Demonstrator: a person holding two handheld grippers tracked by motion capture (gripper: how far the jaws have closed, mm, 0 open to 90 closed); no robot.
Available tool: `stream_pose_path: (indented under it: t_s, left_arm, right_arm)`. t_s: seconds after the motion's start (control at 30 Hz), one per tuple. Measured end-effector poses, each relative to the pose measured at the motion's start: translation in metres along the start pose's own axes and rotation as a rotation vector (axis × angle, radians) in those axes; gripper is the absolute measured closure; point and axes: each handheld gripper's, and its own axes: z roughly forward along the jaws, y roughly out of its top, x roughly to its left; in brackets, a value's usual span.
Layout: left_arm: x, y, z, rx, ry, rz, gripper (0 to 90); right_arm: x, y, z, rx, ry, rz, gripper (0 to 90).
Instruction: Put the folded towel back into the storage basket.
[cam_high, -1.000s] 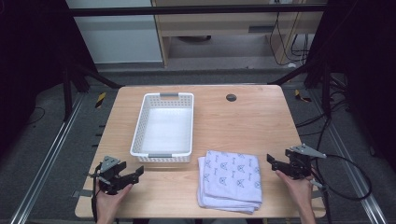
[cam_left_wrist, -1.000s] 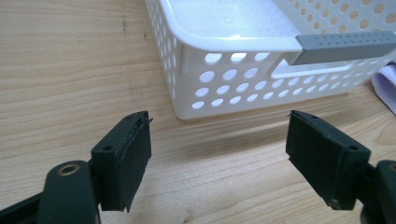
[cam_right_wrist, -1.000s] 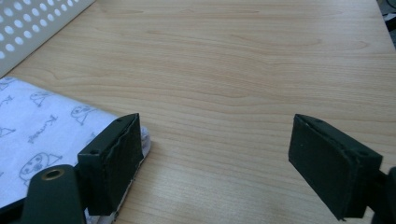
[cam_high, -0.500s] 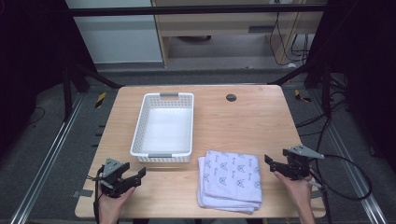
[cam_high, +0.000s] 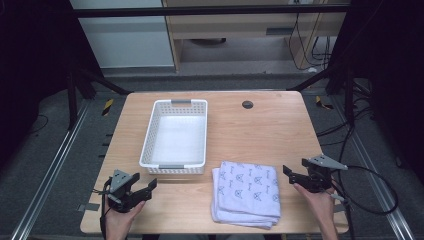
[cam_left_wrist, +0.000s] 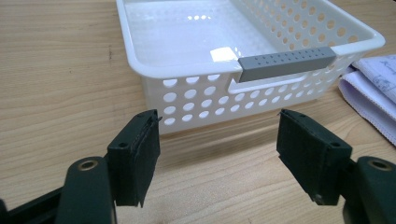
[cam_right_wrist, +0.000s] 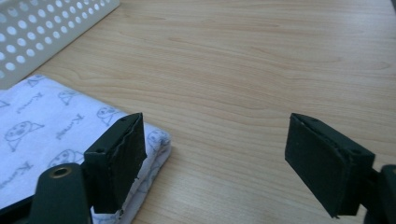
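Folded cloth (cam_high: 246, 194) lies flat at table (cam_high: 260, 130) 6 o'clock, long axis near to far, just right of basket (cam_high: 176, 135). Left gripper (cam_high: 142, 189) at 8 o'clock, right gripper (cam_high: 292, 174) at 4 o'clock beside cloth; both sets of jaws spread but have just been closing slightly, nothing between them.

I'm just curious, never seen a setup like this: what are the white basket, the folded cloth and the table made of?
The white basket looks like glossy moulded plastic: light glints on its floor, round holes pierce its walls, and a grey handle strip sits on its rim. The folded cloth seems soft woven cotton, matt, printed with small blue figures. The table shows pale wood grain, possibly laminate.
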Motion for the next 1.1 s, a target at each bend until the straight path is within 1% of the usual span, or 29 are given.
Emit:
stream_pose_path:
  t_s: [0.07, 0.1, 0.2, 0.27, 0.33, 0.37, 0.5, 0.53, 0.63, 0.7, 0.8, 0.93, 0.97, 1.0, 1.1]
  left_arm:
    - [0.0, 0.001, 0.0, 0.001, 0.001, 0.006, 29.1]
    - [-0.001, 0.002, 0.0, 0.001, 0.002, 0.005, 29.0]
    - [-0.003, 0.004, 0.0, -0.001, -0.005, 0.007, 28.9]
    - [-0.006, 0.007, 0.0, -0.005, -0.012, 0.014, 28.7]
    - [-0.008, 0.01, -0.001, -0.009, -0.019, 0.021, 28.5]
    - [-0.009, 0.011, -0.001, -0.01, -0.019, 0.026, 28.3]
    - [-0.011, 0.016, -0.001, -0.016, -0.021, 0.029, 28.1]
    - [-0.011, 0.02, -0.002, -0.019, -0.025, 0.026, 28.0]
    - [-0.012, 0.023, -0.003, -0.026, -0.027, 0.029, 28.0]
    - [-0.014, 0.027, -0.005, -0.037, -0.031, 0.031, 28.0]
    - [-0.016, 0.031, -0.005, -0.041, -0.034, 0.034, 28.0]
    - [-0.023, 0.041, -0.004, -0.052, -0.044, 0.046, 28.0]
    - [-0.023, 0.041, -0.004, -0.052, -0.044, 0.046, 28.0]
    - [-0.028, 0.045, -0.003, -0.058, -0.05, 0.054, 28.0]
    - [-0.034, 0.049, 0.0, -0.06, -0.058, 0.071, 27.9]
  right_arm:
    - [0.001, 0.001, -0.001, 0.005, 0.007, 0.002, 22.3]
    - [0.001, 0.002, -0.001, 0.006, 0.006, -0.007, 22.4]
    - [0.003, 0.006, -0.002, -0.002, 0.009, -0.01, 22.6]
    - [0.005, 0.01, -0.003, -0.004, 0.009, -0.022, 23.0]
    - [0.006, 0.014, -0.004, -0.009, 0.014, -0.02, 23.5]
    - [0.005, 0.015, -0.005, -0.016, 0.011, -0.027, 23.6]
    - [0.006, 0.022, -0.011, -0.036, 0.027, -0.011, 24.3]
    - [0.007, 0.024, -0.012, -0.045, 0.037, -0.003, 24.6]
    - [0.007, 0.028, -0.015, -0.053, 0.041, -0.004, 24.8]
    - [0.008, 0.035, -0.018, -0.062, 0.038, -0.011, 25.0]
    - [0.008, 0.038, -0.019, -0.065, 0.044, -0.006, 25.3]
    - [0.011, 0.048, -0.021, -0.069, 0.047, -0.01, 26.0]
    - [0.011, 0.048, -0.021, -0.069, 0.047, -0.01, 26.0]
    - [0.012, 0.051, -0.021, -0.073, 0.051, -0.012, 26.6]
    - [0.014, 0.055, -0.021, -0.075, 0.056, -0.018, 27.3]
